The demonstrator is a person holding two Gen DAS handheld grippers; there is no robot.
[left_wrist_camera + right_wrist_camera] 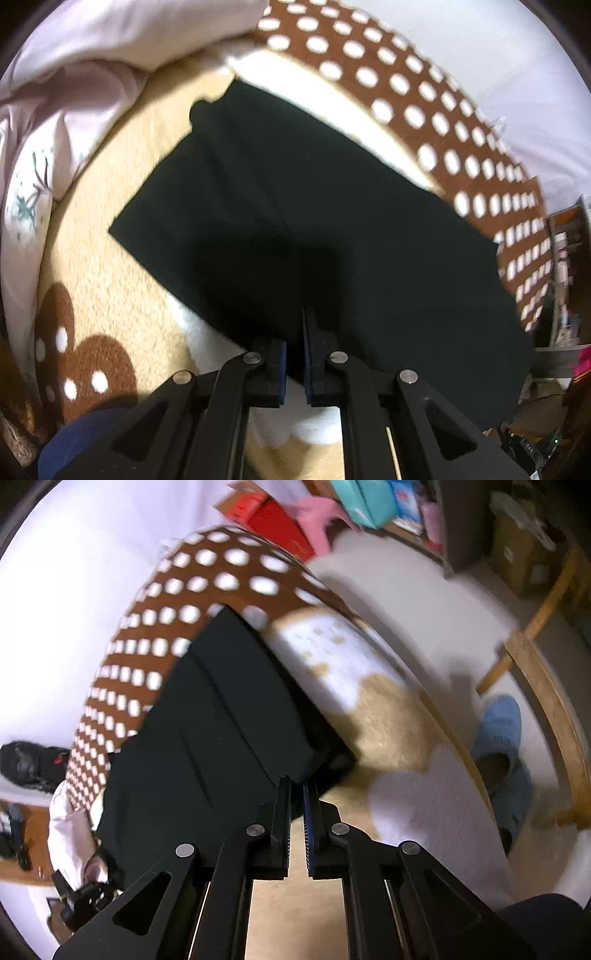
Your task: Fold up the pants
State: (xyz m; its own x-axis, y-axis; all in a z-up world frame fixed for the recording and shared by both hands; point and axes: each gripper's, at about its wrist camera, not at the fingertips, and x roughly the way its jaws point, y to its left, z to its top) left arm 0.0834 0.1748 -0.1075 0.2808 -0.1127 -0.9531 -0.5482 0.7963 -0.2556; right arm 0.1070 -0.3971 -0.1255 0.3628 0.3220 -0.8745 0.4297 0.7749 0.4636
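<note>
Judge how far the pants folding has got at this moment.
Done: the black pants lie as a flat rectangle on the blanket. In hand: both the left gripper and the right gripper have jaws shut on the near edge. Left: carrying that edge over for another fold.

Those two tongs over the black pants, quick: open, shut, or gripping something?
Left tongs: shut on the near edge of the black pants.
Right tongs: shut on a corner of the black pants.
</note>
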